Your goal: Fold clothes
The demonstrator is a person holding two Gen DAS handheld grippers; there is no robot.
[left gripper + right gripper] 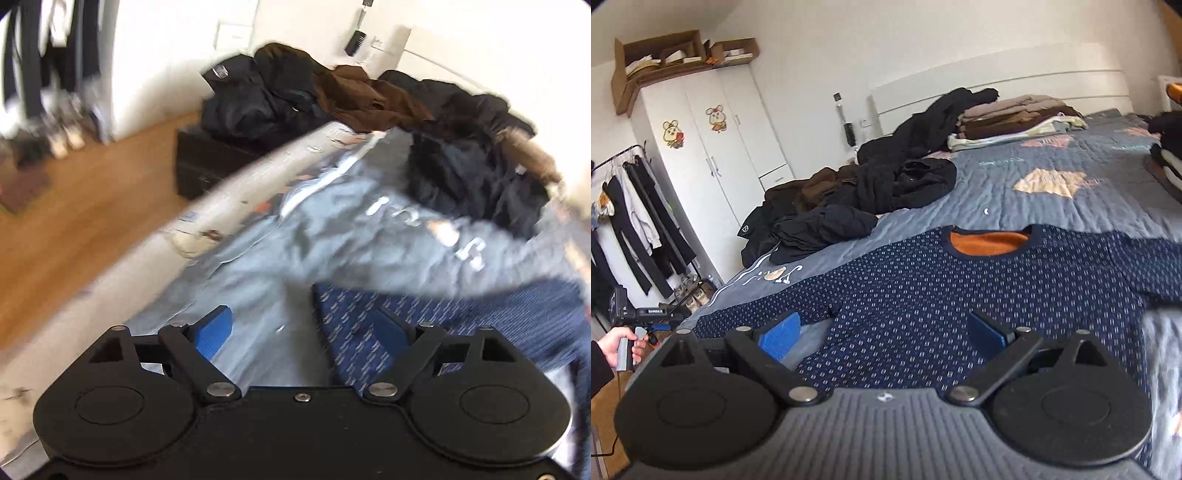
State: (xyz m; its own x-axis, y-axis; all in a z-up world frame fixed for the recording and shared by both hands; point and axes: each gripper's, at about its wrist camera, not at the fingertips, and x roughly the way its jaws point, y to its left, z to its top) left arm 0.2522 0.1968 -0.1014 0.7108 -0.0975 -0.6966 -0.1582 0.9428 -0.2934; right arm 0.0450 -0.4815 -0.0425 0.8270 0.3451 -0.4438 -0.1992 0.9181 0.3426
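Only right view shows sweater's point(960, 288) orange collar point(990, 242).

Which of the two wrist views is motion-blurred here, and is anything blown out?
Left wrist view: heavy smear across the quilt and floor, the wall blown out white, only the left tool crisp. Right wrist view: sharp on the navy sweater, evenly lit, fisheye bending the wardrobe.

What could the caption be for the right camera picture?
Open right claw over a dotted navy sweater spread on the bed.
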